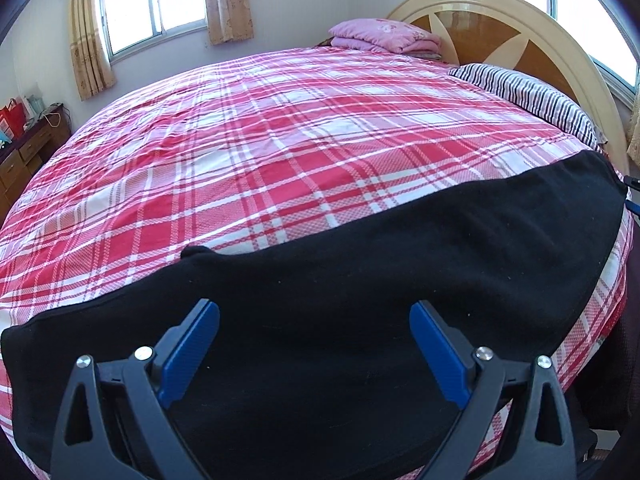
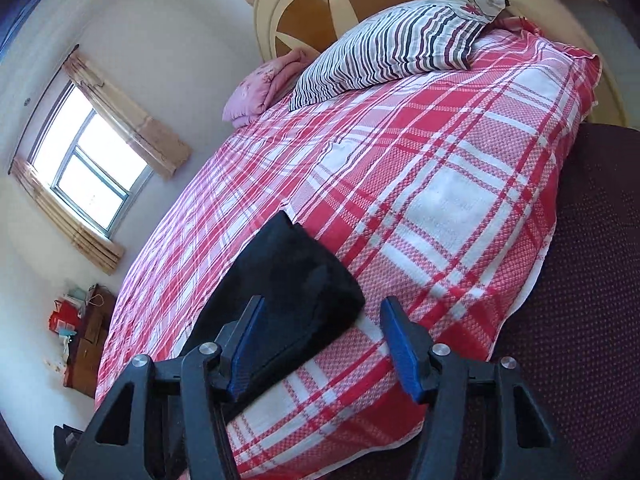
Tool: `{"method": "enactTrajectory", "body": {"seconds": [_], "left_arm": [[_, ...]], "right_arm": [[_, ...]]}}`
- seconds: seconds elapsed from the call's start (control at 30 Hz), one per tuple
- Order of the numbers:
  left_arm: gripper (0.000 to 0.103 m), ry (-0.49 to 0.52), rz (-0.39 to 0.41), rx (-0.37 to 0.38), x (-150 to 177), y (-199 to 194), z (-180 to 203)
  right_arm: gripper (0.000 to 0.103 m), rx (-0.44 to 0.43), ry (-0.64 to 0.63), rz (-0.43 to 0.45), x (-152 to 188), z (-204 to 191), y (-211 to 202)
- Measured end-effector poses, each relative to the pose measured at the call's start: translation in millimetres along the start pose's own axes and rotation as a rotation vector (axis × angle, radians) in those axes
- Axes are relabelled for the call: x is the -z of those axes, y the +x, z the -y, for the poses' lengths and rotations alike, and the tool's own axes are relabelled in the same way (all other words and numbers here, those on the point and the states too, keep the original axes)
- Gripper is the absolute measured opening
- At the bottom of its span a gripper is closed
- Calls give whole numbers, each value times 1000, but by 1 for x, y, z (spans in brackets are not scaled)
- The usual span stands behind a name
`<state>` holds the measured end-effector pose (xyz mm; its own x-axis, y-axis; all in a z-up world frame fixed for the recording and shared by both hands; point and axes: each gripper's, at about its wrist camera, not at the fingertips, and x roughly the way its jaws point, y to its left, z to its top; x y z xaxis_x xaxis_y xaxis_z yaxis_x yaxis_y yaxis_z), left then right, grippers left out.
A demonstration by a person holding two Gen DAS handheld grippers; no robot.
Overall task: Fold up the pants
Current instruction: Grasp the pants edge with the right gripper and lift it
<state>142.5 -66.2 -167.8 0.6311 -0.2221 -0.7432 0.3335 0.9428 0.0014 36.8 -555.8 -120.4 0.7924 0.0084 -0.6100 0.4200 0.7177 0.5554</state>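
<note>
L gripper [image 1: 314, 344] hovers over the black pants [image 1: 360, 280], jaws spread wide, nothing pinched. Pants lie lengthwise along the near edge of the bed w/ the red plaid sheet [image 1: 280, 140], stretching twd the R side. R gripper [image 2: 322, 344] also spread, empty, straddling the pants' end corner [image 2: 288, 276]. Risks, as a guess: pants sit close to the bed edge, so a loose pinch could let fabric slide off; black-on-black hides layers, so a finger may catch only the top ply & the fold goes crooked. Striped pillow [image 2: 392, 44] is well apart, no issue.

A home bedroom: plaid-covered bed [image 1: 280, 140], striped pillow [image 2: 392, 44], curtained window [image 1: 152, 4].
</note>
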Motion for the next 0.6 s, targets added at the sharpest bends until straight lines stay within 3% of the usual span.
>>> {"method": "enactTrajectory", "body": {"seconds": [0.07, 0.47, 0.6], "left_arm": [[99, 0, -7, -3, 1, 3, 0], [99, -36, -21, 2, 6, 9, -9], [99, -51, -27, 9, 7, 11, -11]], "right_arm": [[41, -21, -8, -6, 0, 1, 4], [40, -85, 94, 49, -4, 24, 9], [40, -124, 95, 30, -5, 26, 12]]}}
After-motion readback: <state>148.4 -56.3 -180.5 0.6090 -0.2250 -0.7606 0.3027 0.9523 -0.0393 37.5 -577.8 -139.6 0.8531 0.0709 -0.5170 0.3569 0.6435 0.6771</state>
